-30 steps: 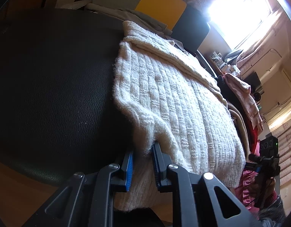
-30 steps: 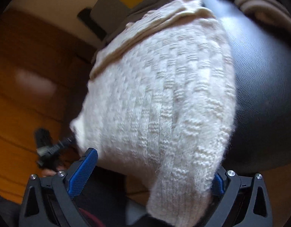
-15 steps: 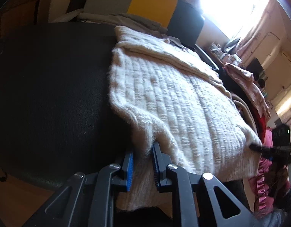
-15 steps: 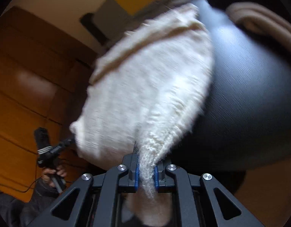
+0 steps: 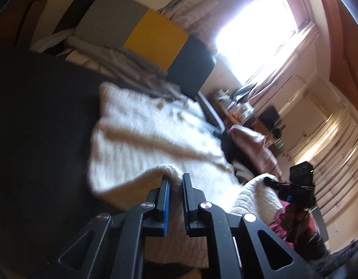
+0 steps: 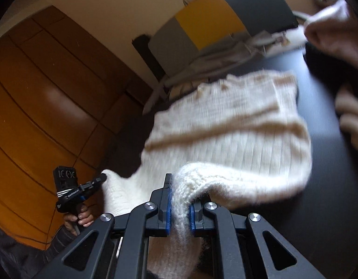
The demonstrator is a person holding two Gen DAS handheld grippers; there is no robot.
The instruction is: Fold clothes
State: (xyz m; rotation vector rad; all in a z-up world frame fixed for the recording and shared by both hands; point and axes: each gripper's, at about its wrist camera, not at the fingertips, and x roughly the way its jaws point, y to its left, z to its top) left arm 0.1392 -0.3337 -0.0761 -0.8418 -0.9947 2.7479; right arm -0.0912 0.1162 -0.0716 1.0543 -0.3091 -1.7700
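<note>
A cream knitted sweater [image 5: 141,144] lies on a black leather surface [image 5: 39,139]; in the right wrist view the sweater [image 6: 225,125] shows tan stripes. My left gripper [image 5: 175,181] is shut on the sweater's near edge, lifted above the surface. My right gripper [image 6: 179,200] is shut on the sweater's other near corner, with knit hanging down between the blue pads. The near hem is raised and carried over the body of the sweater. Both views are motion-blurred.
Grey clothes [image 5: 113,55] and a yellow and grey cushion [image 5: 153,39] lie at the far end. More clothes [image 5: 248,144] are piled to the right. A bright window [image 5: 260,28] is behind. Wooden panelling [image 6: 39,93] is at the left.
Both grippers have lifted the sweater's near edge and swung it forward over the rest. The right gripper, open a second ago, has closed on the knit.
</note>
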